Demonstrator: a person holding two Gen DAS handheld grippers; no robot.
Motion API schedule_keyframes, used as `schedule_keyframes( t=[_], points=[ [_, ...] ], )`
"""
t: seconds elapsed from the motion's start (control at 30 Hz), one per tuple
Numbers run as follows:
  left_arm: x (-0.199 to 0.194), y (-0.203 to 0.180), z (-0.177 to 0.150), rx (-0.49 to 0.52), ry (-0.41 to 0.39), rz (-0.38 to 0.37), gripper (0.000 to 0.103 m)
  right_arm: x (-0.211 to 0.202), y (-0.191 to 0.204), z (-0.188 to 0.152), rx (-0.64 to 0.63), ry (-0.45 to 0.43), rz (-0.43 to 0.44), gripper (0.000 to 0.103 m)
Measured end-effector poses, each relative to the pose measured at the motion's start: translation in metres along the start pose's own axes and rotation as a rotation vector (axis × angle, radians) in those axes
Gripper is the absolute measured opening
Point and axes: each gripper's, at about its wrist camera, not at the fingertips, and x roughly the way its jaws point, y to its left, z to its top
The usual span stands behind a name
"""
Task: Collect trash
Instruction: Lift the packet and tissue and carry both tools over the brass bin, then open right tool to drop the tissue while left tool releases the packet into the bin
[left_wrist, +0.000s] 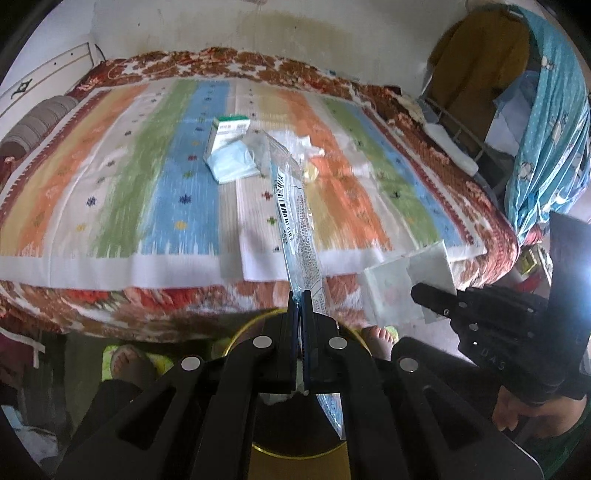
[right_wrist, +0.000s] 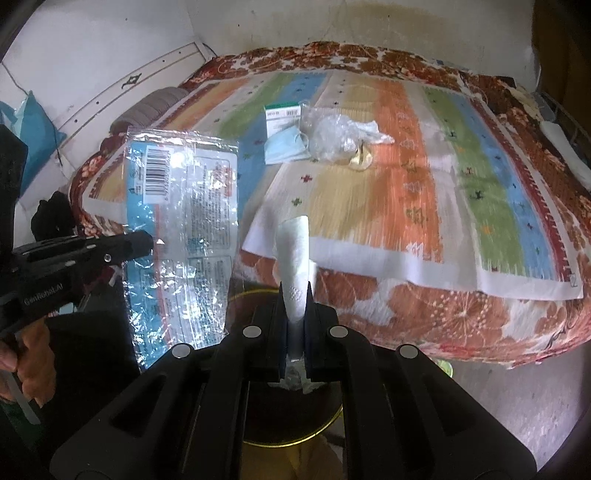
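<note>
now | left gripper clamped on clear printed plastic wrapper, long axis toward 12 o'clock | right gripper pinching white folded tissue, upright | striped colourful bedspread beyond, at 12 | gold-rimmed round bin at 6

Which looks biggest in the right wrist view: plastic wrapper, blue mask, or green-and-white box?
1. plastic wrapper, though it hangs much nearer the camera, so that exaggerates it.
2. blue mask
3. green-and-white box, close to the mask.
</note>
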Motion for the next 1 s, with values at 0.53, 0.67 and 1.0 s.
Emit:
schedule_keyframes(
  t=[0.53,0.67,1.0],
  points=[
    [0.037,0.019,-0.030,-0.140,0.201,-0.015,0.001,0.033,0.010,-0.041,0.020,0.168,-0.038,0.005],
    [0.047,0.016,-0.037,-0.125,0.244,0.005,0.001,0.039,0.004,-0.045,0.040,0.202,-0.042,0.005],
    [0.074,0.020,-0.054,-0.147,0.389,-0.021,0.001,0.065,-0.001,-0.056,0.063,0.315,-0.039,0.005]
  ],
)
